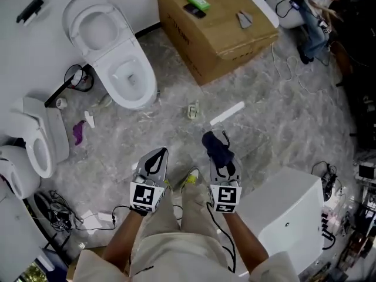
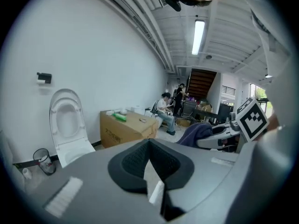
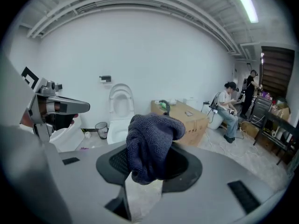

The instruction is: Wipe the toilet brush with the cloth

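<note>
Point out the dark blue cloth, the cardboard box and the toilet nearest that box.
dark blue cloth (image 3: 152, 146): right gripper view, on its bunched middle.
cardboard box (image 1: 222, 33): head view, on the bare top face.
toilet (image 1: 148, 75): head view, on the bowl rim.

Head view looks steeply down; both gripper views face the toilet (image 3: 120, 110).

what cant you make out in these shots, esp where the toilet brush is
- Toilet brush: none clearly shown; the white bar on the floor in the head view is too small to identify.
- Small item beside it: too small to name.
- Jaw tips of the right gripper: covered by the cloth in the right gripper view.
- Things on the cardboard box: too small to name.
</note>
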The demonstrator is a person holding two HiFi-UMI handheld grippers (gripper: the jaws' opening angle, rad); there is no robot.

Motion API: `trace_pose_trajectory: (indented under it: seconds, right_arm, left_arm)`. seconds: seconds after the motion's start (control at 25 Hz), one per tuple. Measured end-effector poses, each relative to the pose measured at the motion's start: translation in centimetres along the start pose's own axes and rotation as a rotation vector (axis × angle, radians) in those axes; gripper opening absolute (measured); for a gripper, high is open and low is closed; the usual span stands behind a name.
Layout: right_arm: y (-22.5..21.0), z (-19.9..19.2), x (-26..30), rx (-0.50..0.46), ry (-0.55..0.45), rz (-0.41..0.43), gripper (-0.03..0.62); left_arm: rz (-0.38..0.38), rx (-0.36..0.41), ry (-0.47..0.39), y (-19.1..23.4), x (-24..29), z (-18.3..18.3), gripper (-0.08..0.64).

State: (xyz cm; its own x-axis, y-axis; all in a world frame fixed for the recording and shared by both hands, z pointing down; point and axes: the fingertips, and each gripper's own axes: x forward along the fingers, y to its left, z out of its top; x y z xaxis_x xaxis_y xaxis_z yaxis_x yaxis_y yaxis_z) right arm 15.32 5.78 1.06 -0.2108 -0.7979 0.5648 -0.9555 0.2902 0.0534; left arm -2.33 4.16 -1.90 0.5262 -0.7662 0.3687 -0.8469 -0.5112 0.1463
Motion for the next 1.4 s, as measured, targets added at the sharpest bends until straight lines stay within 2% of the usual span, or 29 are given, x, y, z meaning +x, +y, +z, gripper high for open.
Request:
trace_pose_trajectory:
  seconds: [0.24,0.44,0.68,0.92,1.04,1.2,1.32,1.4]
  right_arm:
    - [0.2,7.6,-5.4,0.008,-0.112,0.007,0.155]
    - [-1.8,11.8,-9.6,-0.023,-0.181,0.008,0.155]
    - [-3.5,16.4,-11.7,-0.016,-0.263,-0.012,0.155]
    - [-1.6,19.6,-11.1,-0.035,-0.330,-0.001,0.155]
    - [0.0,20.4,-10.0,-0.044,-0.327,0.040,0.155]
    - [-1.6,20.2,-11.0,-0.041,-0.326,0.040,0.155]
    - [-2.3,19.9,-10.9,-0.043,-0.306,0.039,0.155]
    - [-2.7,19.4,-10.9,-0.042,-0.288,0.041,0.155]
  left_arm:
    - [-0.007,0.059,-0.060,-1.7,-3.2,7.5,0.002]
    - [-0.018,0.112,-0.142,-4.4,-5.0,13.2,0.002]
    - [-0.008,0.128,-0.225,-4.8,-5.3,18.2,0.002]
    - [0.013,0.101,-0.251,-2.7,-5.1,19.9,0.002]
    - [0.032,0.091,-0.266,-1.4,-5.1,21.5,0.002]
    - [0.000,0.156,-0.271,-3.4,-4.6,22.5,0.002]
    - [0.012,0.227,-0.251,-2.9,-4.6,22.4,0.002]
    - [0.023,0.223,-0.242,-2.4,-4.9,21.9,0.002]
